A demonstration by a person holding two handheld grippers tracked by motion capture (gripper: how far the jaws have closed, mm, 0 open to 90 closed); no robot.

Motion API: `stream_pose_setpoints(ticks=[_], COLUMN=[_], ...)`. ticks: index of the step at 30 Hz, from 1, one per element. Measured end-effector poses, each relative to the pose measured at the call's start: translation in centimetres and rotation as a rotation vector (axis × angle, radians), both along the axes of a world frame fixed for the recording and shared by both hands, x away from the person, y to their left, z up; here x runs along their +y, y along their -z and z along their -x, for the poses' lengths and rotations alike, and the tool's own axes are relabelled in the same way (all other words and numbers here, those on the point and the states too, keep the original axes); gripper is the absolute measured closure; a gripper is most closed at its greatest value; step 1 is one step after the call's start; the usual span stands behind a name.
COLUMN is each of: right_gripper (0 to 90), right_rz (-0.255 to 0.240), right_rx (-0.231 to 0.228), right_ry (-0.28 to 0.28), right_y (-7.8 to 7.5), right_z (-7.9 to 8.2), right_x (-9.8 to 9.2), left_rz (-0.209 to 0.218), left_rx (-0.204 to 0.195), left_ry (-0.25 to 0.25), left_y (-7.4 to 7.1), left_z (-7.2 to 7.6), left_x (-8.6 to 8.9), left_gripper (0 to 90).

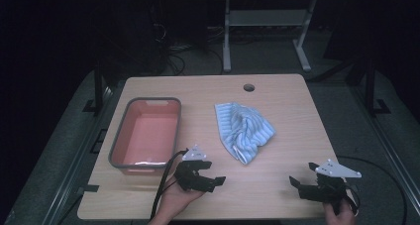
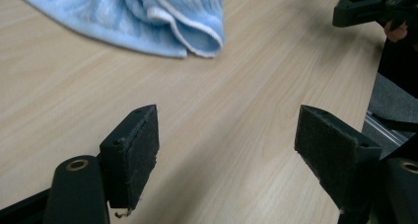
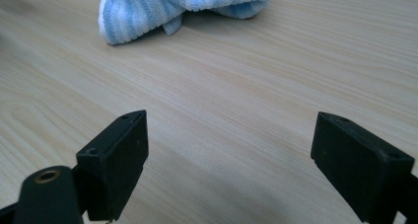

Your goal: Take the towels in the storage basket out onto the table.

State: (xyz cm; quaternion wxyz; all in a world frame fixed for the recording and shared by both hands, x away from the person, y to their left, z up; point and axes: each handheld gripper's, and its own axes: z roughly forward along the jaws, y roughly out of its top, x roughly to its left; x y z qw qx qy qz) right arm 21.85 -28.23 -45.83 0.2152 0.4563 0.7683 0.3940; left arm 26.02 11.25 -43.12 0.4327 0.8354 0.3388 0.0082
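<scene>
Both grippers, the left gripper (image 1: 210, 179) and the right gripper (image 1: 301, 181), are held low with jaws spread apart, aimed at the crumpled striped towel (image 1: 244, 130) lying mid-table beside the red bin (image 1: 146, 133), seemingly readied for a two-sided grasp.

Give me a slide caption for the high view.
Two open grippers, left and right, near a crumpled blue towel beside a tub.

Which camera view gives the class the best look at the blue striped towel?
The high view: the whole crumpled towel lies on the table beside the red bin. The left gripper view shows only its near edge; the right gripper view shows a folded end.
</scene>
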Motion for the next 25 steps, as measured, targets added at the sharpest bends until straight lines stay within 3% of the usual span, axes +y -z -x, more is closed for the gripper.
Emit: stream_pose_setpoints(ticks=[3, 7, 15, 25], right_gripper=[13.7, 13.8, 13.8, 13.8], right_rz=[0.002, 0.005, 0.003, -0.013], right_rx=[0.001, 0.003, -0.004, 0.005], right_ry=[0.001, -0.002, -0.001, -0.006], right_y=[0.0, 0.1, 0.0, 0.3], right_z=[0.0, 0.0, 0.3, 0.9], right_x=[0.0, 0.1, 0.2, 0.2], left_rz=[-0.008, 0.005, -0.011, -0.008], left_rx=[-0.008, 0.011, -0.024, -0.017], left_ry=[-0.01, -0.011, -0.034, -0.045], left_y=[0.2, 0.6, 0.6, 1.2], left_z=[0.4, 0.9, 2.3, 2.4], left_x=[0.3, 0.7, 1.0, 1.2], left_gripper=[26.1, 26.0, 25.8, 25.1])
